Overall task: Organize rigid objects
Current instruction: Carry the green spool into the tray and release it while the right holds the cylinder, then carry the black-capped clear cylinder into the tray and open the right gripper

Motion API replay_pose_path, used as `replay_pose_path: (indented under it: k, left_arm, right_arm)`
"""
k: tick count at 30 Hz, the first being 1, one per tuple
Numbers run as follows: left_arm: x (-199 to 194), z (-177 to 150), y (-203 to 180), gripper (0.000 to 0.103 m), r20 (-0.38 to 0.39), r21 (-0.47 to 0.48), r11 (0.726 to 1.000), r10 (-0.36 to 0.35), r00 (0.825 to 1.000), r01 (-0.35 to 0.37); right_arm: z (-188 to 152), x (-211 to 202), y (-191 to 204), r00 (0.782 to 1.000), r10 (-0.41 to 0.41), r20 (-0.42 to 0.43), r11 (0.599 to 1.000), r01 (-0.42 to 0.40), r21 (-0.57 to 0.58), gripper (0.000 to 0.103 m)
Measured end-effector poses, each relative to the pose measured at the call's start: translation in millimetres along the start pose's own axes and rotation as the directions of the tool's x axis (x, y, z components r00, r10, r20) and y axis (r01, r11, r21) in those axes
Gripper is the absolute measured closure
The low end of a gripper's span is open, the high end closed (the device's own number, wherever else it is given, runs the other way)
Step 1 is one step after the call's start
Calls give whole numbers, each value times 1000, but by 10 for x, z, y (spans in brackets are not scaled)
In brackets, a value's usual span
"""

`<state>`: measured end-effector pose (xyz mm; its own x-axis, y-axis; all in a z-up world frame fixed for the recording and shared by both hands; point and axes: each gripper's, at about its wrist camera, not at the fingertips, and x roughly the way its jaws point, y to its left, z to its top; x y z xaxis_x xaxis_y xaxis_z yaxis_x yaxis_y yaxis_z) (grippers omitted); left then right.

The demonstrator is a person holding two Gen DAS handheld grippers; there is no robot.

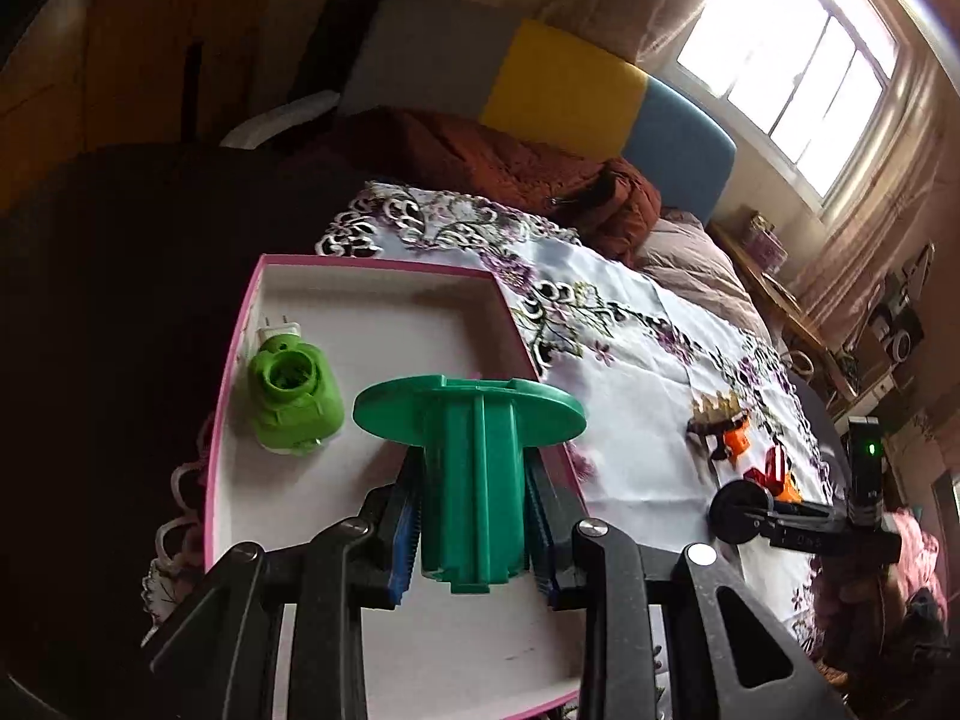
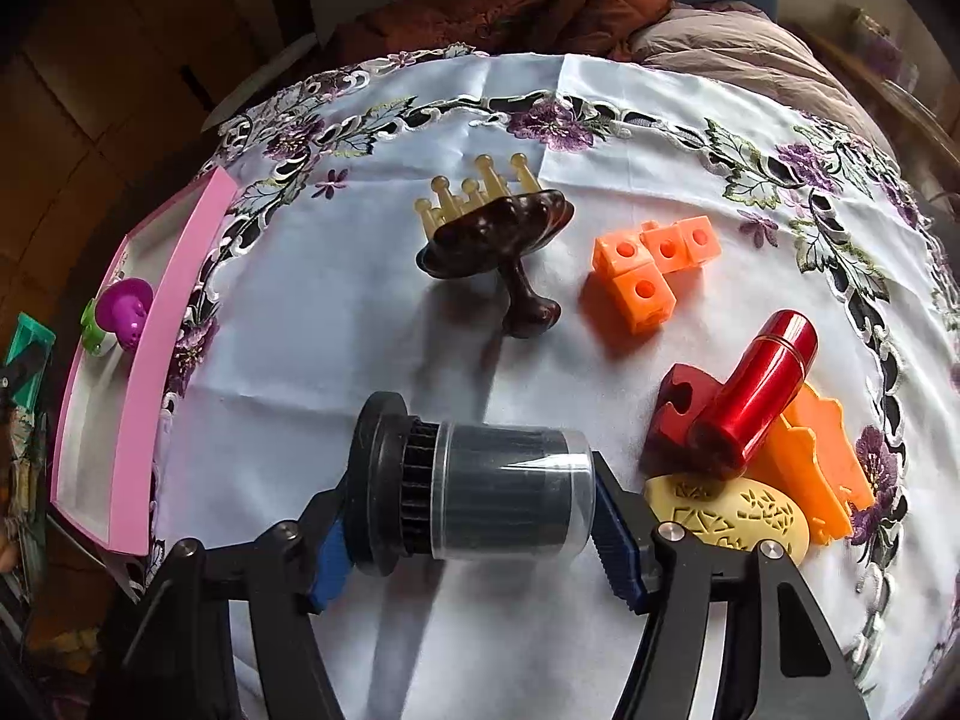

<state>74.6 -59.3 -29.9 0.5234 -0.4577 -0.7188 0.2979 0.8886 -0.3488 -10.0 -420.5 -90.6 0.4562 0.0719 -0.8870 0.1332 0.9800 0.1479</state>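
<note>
My left gripper [image 1: 474,480] is shut on the stem of a teal green flanged spool [image 1: 468,414], held above the pink-rimmed white box [image 1: 372,264]. A lime green plug-in device [image 1: 294,396] lies in the box at its left side. In the right wrist view my right gripper [image 2: 474,510] grips a black cylinder with a clear cap [image 2: 498,480] end to end, just above the white embroidered cloth [image 2: 336,312]. The left pad sits on the cylinder's black flange and the right pad on the cap.
On the cloth lie a brown massage comb [image 2: 498,234], orange linked cubes [image 2: 651,264], a red metal tube [image 2: 756,390] on a red block [image 2: 675,408], an orange flat piece [image 2: 822,468] and a cream patterned oval [image 2: 732,516]. The pink box [image 2: 150,360] stands at the cloth's left edge.
</note>
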Motion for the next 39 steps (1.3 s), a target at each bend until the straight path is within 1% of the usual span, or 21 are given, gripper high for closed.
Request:
replay_pose_path:
  k: [3, 7, 8, 9, 12, 14, 15, 17, 18, 20, 21, 24, 30, 36, 39]
  left_arm:
    - [58, 215, 139, 73, 10, -41, 999, -6, 1000, 6]
    - [269, 456, 223, 73, -10, -72, 997, -8, 1000, 7]
    - [344, 501, 231, 73, -19, -71, 998, -5, 1000, 3]
    - [406, 531, 244, 73, -25, -80, 997, 13, 1000, -15]
    - [638, 603, 291, 73, -60, -104, 995, 3, 998, -9]
    - [784, 604, 306, 73, -84, -99, 994, 34, 996, -42]
    - [875, 595, 308, 73, -109, -85, 995, 43, 993, -53]
    - [999, 560, 339, 69, -148, -89, 991, 82, 986, -96]
    - [1020, 545, 345, 69, -148, -87, 992, 79, 986, -93]
    - [984, 538, 322, 64, -129, -68, 992, 100, 987, -109]
    - [966, 534, 322, 64, -127, -70, 992, 98, 987, -108]
    - [886, 519, 323, 63, -115, -65, 991, 109, 987, -117]
    - [571, 454, 214, 63, -57, -32, 983, 180, 982, -182]
    - [266, 275, 69, 63, 6, -9, 979, 204, 979, -204]
    - [173, 178, -2, 63, 17, 22, 978, 205, 979, -206]
  right_arm:
    - [4, 3, 9, 1000, -5, 1, 1000, 5, -8, 36]
    - [7, 8, 13, 1000, -9, 3, 1000, 9, -12, 36]
    - [7, 7, 19, 1000, -11, 4, 1000, 11, -15, 36]
    - [5, 7, 23, 1000, -14, 4, 1000, 14, -18, 36]
    - [8, 13, 26, 1000, -16, 4, 1000, 16, -24, 36]
    - [8, 12, 26, 1000, -16, 4, 1000, 16, -24, 36]
    - [8, 12, 28, 1000, -17, 4, 1000, 17, -25, 36]
    - [8, 9, 29, 1000, -18, 4, 999, 18, -27, 36]
    - [9, 9, 28, 1000, -18, 4, 999, 18, -27, 36]
    - [8, 19, 29, 1000, -21, 3, 999, 21, -29, 36]
    - [8, 18, 33, 1000, -23, 3, 999, 23, -31, 37]
    - [6, 17, 39, 1000, -28, 4, 999, 28, -36, 37]
    - [5, 27, 53, 999, -36, 7, 998, 37, -44, 37]
    - [0, 31, 64, 998, -57, 8, 997, 57, -56, 37]
    - [1, 28, 66, 998, -58, 12, 997, 59, -58, 37]
